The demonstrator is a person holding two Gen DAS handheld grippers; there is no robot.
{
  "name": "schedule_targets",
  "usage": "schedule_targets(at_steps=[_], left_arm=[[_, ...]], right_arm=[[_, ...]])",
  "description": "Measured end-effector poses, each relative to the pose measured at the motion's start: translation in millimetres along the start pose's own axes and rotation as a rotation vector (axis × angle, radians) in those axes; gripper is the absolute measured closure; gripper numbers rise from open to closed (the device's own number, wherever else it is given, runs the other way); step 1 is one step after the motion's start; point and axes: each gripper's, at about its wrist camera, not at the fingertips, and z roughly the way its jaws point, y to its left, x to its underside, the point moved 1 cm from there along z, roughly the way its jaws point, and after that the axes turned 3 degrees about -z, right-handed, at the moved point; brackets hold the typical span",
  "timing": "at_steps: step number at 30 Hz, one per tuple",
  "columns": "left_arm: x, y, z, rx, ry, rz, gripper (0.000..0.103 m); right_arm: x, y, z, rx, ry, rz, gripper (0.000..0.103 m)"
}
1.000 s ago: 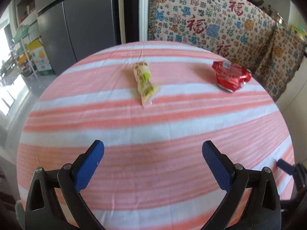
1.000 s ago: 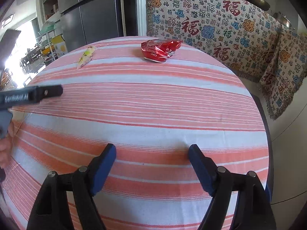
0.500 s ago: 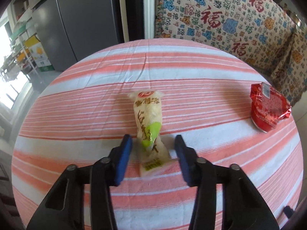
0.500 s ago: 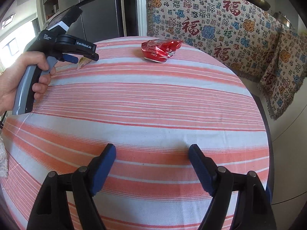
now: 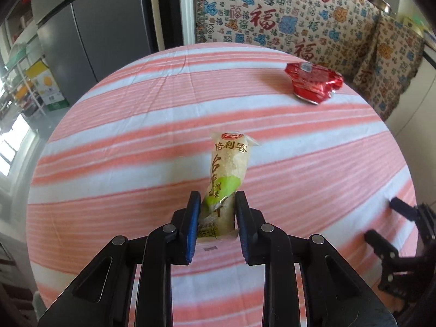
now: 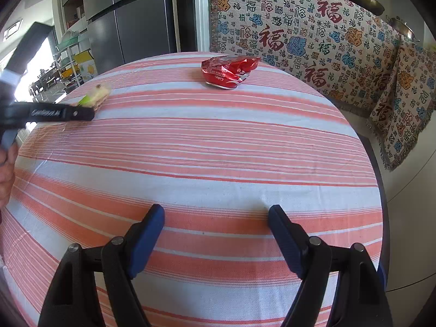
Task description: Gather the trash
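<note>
My left gripper (image 5: 218, 204) is shut on the near end of a yellow-green snack wrapper (image 5: 227, 169) and holds it above the striped tablecloth (image 5: 136, 163). The wrapper also shows in the right wrist view (image 6: 95, 95), held in the left gripper (image 6: 90, 110) at the far left. A crumpled red wrapper (image 5: 313, 81) lies at the far right of the table; it also shows in the right wrist view (image 6: 229, 69). My right gripper (image 6: 216, 215) is open and empty, low over the near part of the table.
The round table's edge (image 6: 378, 185) drops off on the right. A patterned cloth covers a bench (image 6: 313, 35) behind the table. A grey fridge (image 5: 103, 27) stands at the back left. The right gripper shows at the right edge of the left wrist view (image 5: 395, 218).
My left gripper moved forward to the yellow-green wrapper, closed on its near end and lifted it off the cloth. The right gripper has stayed still and open.
</note>
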Motion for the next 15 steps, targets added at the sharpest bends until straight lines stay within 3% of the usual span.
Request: schedule_targets(at_steps=[3,5,7,11,15], left_arm=[[15,-5,5,0.022,0.020,0.009,0.066],[17,-10,6,0.031,-0.008,0.038,0.040],[19,-12,9,0.037,-0.014,0.050,0.027],[13,-10,15,0.040,-0.047,0.063,0.026],[9,-4,16,0.063,-0.042,0.031,0.026]], right_arm=[[0,0,0,-0.001,-0.003,0.000,0.022],[0,0,-1,-0.002,-0.003,0.002,0.022],[2,0,-2,-0.001,-0.001,0.004,0.022],[-2,-1,-2,-0.030,-0.003,0.046,0.022],[-45,2,27,-0.045,0.039,0.063,0.022]])
